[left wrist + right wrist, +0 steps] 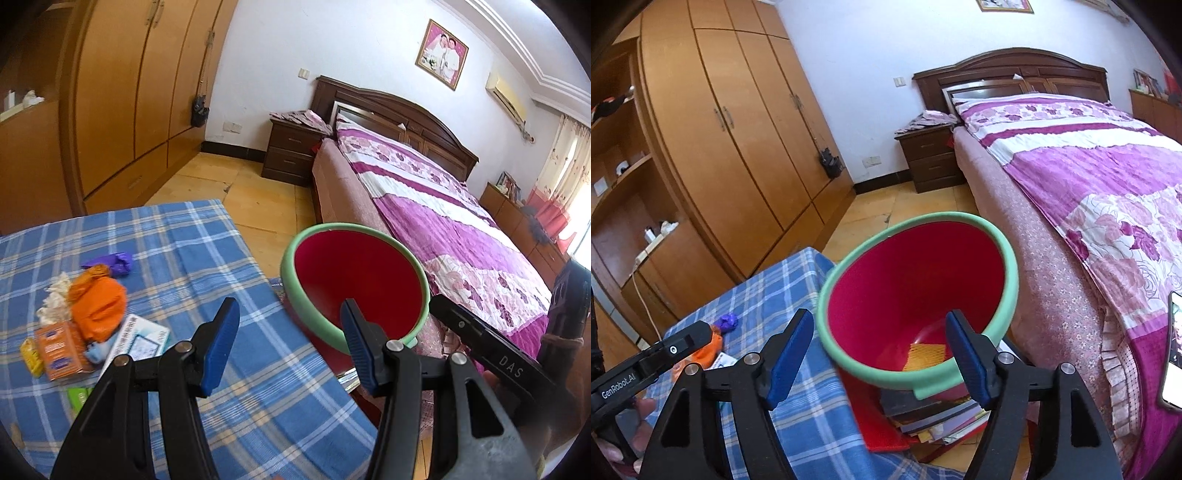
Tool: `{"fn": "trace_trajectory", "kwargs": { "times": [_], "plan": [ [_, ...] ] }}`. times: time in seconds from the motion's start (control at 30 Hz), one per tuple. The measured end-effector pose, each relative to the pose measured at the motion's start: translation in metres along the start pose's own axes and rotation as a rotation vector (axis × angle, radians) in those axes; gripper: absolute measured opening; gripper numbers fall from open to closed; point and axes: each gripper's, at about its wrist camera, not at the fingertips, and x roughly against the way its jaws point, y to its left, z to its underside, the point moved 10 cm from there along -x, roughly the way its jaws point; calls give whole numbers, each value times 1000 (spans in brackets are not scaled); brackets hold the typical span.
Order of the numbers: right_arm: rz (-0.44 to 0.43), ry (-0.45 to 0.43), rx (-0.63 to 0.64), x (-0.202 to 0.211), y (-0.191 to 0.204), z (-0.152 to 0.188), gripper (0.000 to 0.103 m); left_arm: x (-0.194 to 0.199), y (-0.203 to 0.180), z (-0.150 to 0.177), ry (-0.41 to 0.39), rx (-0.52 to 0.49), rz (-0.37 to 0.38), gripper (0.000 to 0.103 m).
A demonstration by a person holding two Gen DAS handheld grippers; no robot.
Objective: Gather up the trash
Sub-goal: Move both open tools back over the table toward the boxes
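A red bin with a green rim (354, 280) stands between the blue plaid table (207, 266) and the bed; in the right wrist view (916, 291) a piece of yellow mesh trash (925, 356) lies at its bottom. Trash lies on the table's left: an orange bag (98, 308), a purple wrapper (112, 263), white crumpled paper (55, 299), an orange box (61, 352), a white-blue packet (138, 341). My left gripper (290, 328) is open and empty over the table edge beside the bin. My right gripper (881, 352) is open and empty, just above the bin's near rim.
A bed with a purple floral cover (443, 206) runs along the right. A wooden wardrobe (122, 96) fills the left wall, a dark nightstand (291, 151) stands at the back. The bin rests on stacked books (934, 417). A phone (1172, 350) lies on the bed.
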Motion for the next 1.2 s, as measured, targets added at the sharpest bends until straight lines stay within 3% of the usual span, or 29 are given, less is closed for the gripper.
{"fn": "trace_trajectory", "kwargs": {
  "times": [0.37,0.73,1.1,1.2],
  "plan": [
    [-56,15,52,3,45,12,75,41,47,5,-51,58,-70,57],
    [-113,52,107,-5,93,33,75,79,120,21,-87,162,-191,58],
    [-132,112,162,-19,120,56,75,75,184,51,-49,254,-289,59],
    [-132,128,171,-23,123,61,75,65,194,58,-18,264,-302,66]
  ]
}}
